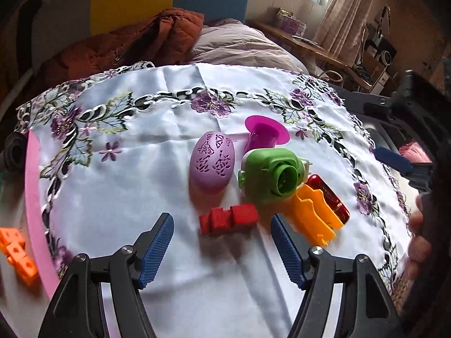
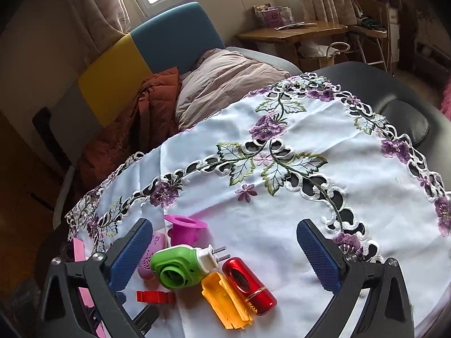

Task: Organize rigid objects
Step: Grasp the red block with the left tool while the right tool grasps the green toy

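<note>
Embroidered white tablecloth (image 2: 282, 225) underfoot, rust-brown quilted jacket (image 1: 135, 45) at 11 o'clock, pinkish duvet (image 2: 225, 84) at 12, wooden desk (image 2: 296, 32) at 1.

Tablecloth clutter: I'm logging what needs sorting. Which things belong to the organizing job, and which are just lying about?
For the job:
purple egg-shaped case
magenta flanged cup
green plug-in device
red block piece
orange plastic holder
red metallic cylinder
orange cubes, beyond the pink rim

Just lying about:
rust quilted jacket
pale duvet
wooden desk
</note>
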`<state>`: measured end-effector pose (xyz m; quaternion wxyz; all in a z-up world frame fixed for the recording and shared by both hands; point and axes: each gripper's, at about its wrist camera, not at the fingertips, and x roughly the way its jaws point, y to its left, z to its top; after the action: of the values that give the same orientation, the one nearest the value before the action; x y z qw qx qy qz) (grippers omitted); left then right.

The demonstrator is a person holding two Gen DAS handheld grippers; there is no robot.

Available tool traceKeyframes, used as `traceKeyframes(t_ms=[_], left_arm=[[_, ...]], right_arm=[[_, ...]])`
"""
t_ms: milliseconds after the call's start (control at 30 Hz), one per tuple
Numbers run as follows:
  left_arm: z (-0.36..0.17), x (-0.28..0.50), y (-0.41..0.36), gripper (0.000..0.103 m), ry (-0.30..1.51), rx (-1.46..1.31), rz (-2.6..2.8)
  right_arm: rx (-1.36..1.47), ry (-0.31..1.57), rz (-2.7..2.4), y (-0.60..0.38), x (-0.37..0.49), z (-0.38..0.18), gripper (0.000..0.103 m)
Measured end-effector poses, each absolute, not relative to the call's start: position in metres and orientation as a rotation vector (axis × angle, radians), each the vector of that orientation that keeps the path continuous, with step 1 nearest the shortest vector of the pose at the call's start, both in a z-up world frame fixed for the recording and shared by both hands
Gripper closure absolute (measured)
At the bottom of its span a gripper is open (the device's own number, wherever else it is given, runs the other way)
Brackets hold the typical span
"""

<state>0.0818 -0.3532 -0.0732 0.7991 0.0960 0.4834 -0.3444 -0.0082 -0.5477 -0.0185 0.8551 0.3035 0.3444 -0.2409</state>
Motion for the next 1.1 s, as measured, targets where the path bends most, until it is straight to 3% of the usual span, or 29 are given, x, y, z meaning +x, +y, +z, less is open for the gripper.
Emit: traceKeyframes(t_ms=[67, 133, 167, 767, 1100], left_arm=[[-0.081, 0.087, -0.361, 0.031, 1.046, 0.205, -0.734], [-0.090, 0.093, -0.364, 0.051, 1.056, 0.215, -0.724], [-0.094, 0.094, -0.364, 0.055, 1.067, 0.212, -0.736], [-0.086, 0.014, -0.277, 0.055, 0.969, 0.239, -0.854], [-0.077, 0.012, -0.254, 0.055, 0.965, 0.206, -0.870]], right_arm=[[0.636, 0.726, -0.504, -0.547, -0.007, -0.019, 0.000], [0.634, 0.729, -0.501, -0.547, -0.007, -0.019, 0.000], [0.632, 0.732, -0.502, -0.547, -0.006, -0.019, 0.000], [0.446, 0.904, -0.289, -0.500, 0.027, -0.035, 0.000], [-0.230, 1.107, -0.100, -0.426, 0.052, -0.054, 0.000]])
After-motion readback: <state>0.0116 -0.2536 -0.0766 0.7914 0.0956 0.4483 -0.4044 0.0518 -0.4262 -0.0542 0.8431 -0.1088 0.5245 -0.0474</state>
